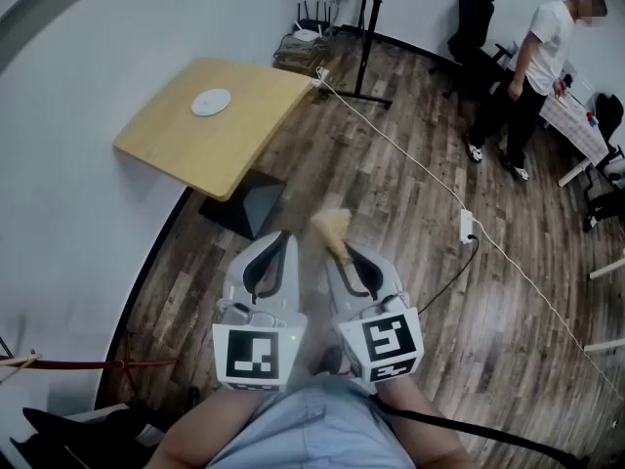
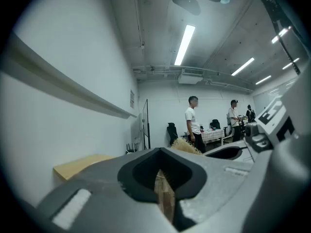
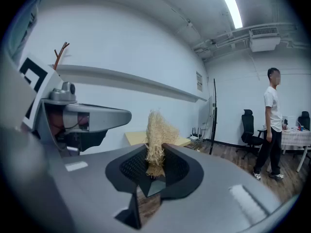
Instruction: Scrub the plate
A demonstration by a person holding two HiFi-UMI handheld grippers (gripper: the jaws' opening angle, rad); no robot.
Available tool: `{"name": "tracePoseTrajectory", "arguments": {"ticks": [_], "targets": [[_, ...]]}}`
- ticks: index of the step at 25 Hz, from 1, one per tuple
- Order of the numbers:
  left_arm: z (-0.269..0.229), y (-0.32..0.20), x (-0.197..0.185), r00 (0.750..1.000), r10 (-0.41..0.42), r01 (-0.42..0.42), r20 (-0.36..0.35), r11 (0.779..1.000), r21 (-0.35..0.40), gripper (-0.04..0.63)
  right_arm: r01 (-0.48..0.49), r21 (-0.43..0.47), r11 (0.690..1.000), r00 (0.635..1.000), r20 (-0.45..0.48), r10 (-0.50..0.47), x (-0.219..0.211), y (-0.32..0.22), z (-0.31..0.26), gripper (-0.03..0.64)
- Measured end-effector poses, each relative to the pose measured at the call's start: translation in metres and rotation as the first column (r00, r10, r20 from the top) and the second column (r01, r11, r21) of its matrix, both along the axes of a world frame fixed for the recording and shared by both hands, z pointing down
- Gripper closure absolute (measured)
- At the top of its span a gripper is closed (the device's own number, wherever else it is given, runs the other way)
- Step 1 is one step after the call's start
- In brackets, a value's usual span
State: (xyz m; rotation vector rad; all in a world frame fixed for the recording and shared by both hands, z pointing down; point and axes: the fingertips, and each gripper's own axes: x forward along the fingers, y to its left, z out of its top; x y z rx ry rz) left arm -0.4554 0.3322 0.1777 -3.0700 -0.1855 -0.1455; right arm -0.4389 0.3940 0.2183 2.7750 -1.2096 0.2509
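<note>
A white plate (image 1: 211, 102) lies on a light wooden table (image 1: 195, 145) against the wall, well ahead of both grippers. In the head view both grippers are held close to the person's body and point forward above the floor. My right gripper (image 1: 344, 248) is shut on a straw-coloured fibrous scrubber (image 1: 332, 225), whose tuft sticks up out of the jaws (image 3: 156, 132). My left gripper (image 1: 283, 234) is beside it, shut with nothing between its jaws (image 2: 163, 152). The table edge (image 2: 80, 165) and the scrubber (image 2: 184, 145) show past the left gripper.
The table stands on a black base (image 1: 244, 203) on wood flooring. A white cable and power strip (image 1: 467, 225) cross the floor on the right. A black pole stand (image 1: 366, 37), an office chair (image 1: 476, 18) and a standing person (image 1: 532, 66) are further back.
</note>
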Motion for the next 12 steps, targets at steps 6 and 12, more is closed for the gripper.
{"name": "tracePoseTrajectory", "arguments": {"ticks": [6,12], "targets": [[0.005,0.007,0.004,1.0,-0.004,0.004,0.009,1.0,0.003,0.575,0.005,-0.002,1.0,1.0,0.004,-0.005,0.003,0.006,0.002,0.545],[0.007,0.025,0.013,1.0,-0.012,0.012,0.009,1.0,0.0,0.575,0.018,0.001,1.0,1.0,0.007,-0.018,0.011,0.022,0.007,0.545]]}}
